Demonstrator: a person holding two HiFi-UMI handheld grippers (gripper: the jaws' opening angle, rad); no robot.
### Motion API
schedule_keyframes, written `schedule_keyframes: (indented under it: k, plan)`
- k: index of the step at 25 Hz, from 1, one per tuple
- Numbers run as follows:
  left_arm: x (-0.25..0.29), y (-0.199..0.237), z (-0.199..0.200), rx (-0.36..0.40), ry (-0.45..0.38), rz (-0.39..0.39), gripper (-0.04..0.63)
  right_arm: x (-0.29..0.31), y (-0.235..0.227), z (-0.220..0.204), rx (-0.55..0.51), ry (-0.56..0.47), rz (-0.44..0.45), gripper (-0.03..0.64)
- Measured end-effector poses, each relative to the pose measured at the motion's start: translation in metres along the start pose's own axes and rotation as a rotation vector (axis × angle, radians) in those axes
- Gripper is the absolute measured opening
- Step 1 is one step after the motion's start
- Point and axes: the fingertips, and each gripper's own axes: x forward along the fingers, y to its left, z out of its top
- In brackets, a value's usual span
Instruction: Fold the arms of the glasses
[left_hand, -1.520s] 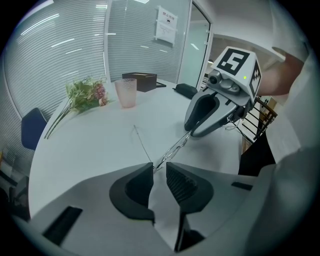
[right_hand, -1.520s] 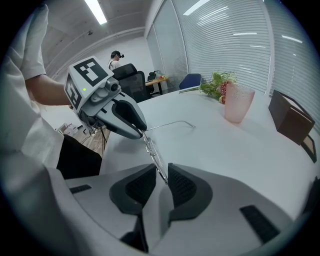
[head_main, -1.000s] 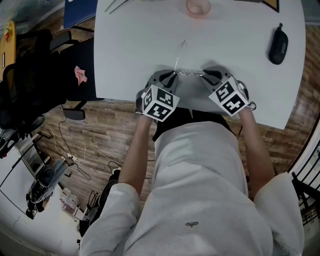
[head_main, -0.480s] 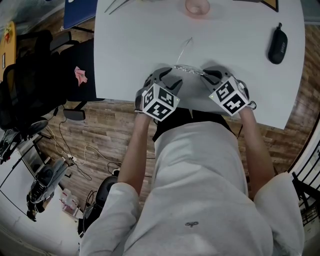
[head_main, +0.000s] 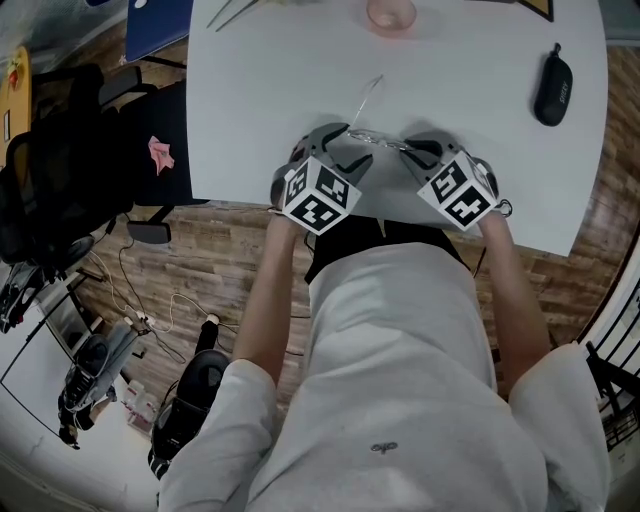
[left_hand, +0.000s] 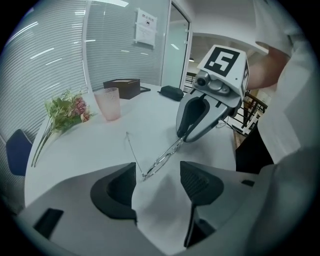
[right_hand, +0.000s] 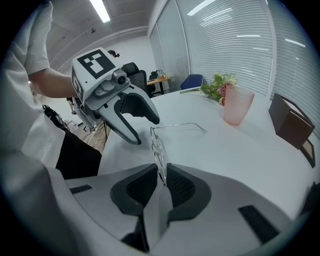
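The glasses sit at the near edge of the white table, between the two grippers, with the lens frame running crosswise in front of the person.

The right gripper is at the right end of the glasses. Its jaws are clenched on the thin rim of the lens frame, and both pads press on the wire.

The left gripper is at the left end of the glasses. Its jaws have just been opening and now stand released and wide apart. The left hinge lies just ahead of the gap, and neither pad touches it.

One arm of the glasses is unfolded and extends from the left hinge away from the person.

Beyond the glasses, well apart, stands a pink cup. A black case lies far to the right of the glasses.
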Motion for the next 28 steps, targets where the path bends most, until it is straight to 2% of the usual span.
schedule_keyframes:
  k: [9,22,28]
  plan:
    - [0.009,-0.002,0.008,0.042,-0.015,-0.082,0.29,-0.001,-0.001,0.001,0.005,-0.005,0.002,0.064]
    - [0.01,-0.003,0.011,0.018,-0.044,-0.046,0.287,-0.001,0.0,0.0,0.021,-0.007,-0.005,0.063]
    - [0.009,-0.001,0.008,0.022,-0.041,-0.033,0.25,0.001,0.002,0.002,0.021,-0.01,-0.003,0.064]
